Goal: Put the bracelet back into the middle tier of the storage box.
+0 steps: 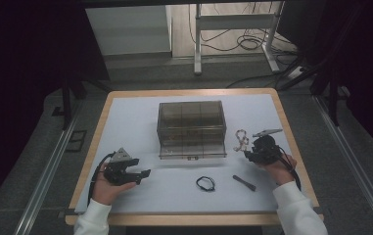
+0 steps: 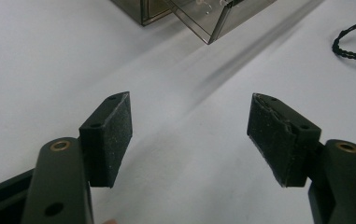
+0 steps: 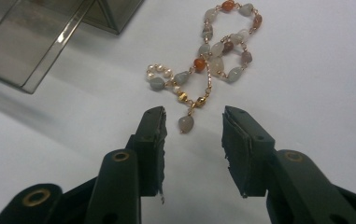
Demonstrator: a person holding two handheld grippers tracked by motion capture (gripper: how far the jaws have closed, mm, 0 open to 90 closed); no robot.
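Gemstone bracelet [image 3: 215,56] lies just ahead of the right gripper [image 3: 192,128], its half-open jaws empty, probably poised to pinch the drop bead; left gripper [image 2: 189,133] waits wide, empty.

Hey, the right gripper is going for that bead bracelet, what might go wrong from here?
1. The right gripper lines up on just the dangling end bead of the bead bracelet; a pinch there may slip off.
2. The bracelet lies looped over itself, so lifting by one end could snag or swing it.
3. The smoky plastic drawer box stands close by; a swinging strand might hit it.
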